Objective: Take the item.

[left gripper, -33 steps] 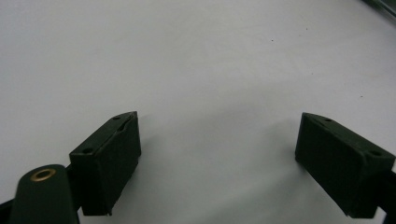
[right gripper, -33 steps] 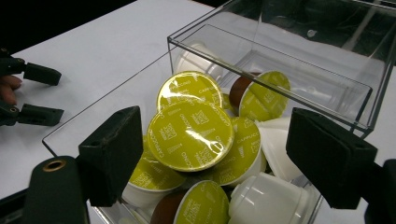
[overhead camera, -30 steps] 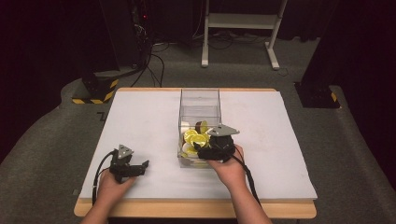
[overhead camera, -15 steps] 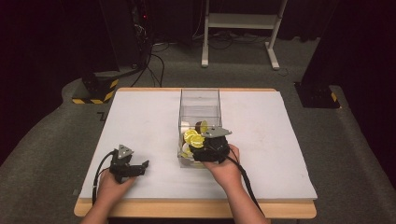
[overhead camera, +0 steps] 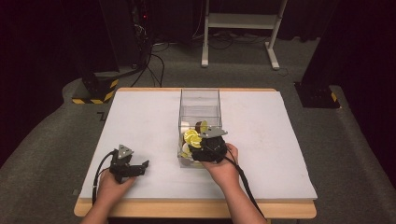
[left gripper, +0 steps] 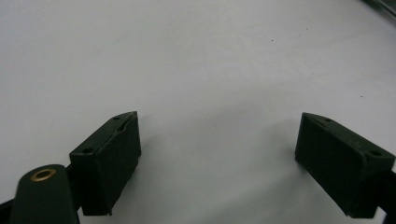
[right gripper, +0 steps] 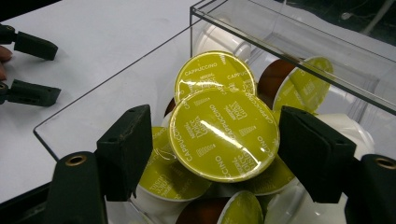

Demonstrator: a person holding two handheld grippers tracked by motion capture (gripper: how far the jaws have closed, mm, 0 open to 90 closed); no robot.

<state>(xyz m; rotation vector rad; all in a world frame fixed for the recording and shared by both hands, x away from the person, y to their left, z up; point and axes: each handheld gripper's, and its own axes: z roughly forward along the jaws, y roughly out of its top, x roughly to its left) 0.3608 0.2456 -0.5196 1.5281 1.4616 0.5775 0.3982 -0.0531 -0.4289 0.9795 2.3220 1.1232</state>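
Step in hand: I have the right claw [right gripper: 212, 154] down inside the near end of the clear plastic box [overhead camera: 200, 100], closing in on the top cappuccino capsule [right gripper: 223, 134].
Right claw state: its jaws have just been closing; the capsule's yellow-green foil lid sits between them, a gap showing at the left jaw, the right jaw at or nearly at the rim. I judge it not yet gripped.
Left claw state: the left claw [left gripper: 219, 158] rests wide open on the bare white worktop [overhead camera: 140, 121], near left, with nothing between its jaws.
Where the capsule is: top of the heap at the box's near end, lid tilted up toward me, overlapping a second cappuccino capsule [right gripper: 212, 74] just behind it.
Box contents: a loose pile of coffee capsules, mostly yellow-green lids on white cups, with a few brown ones [right gripper: 273, 77] among them; the far half looks empty.
Next move: I reckon I should finish the squeeze across the rim, then lift straight up, clear of the box walls.
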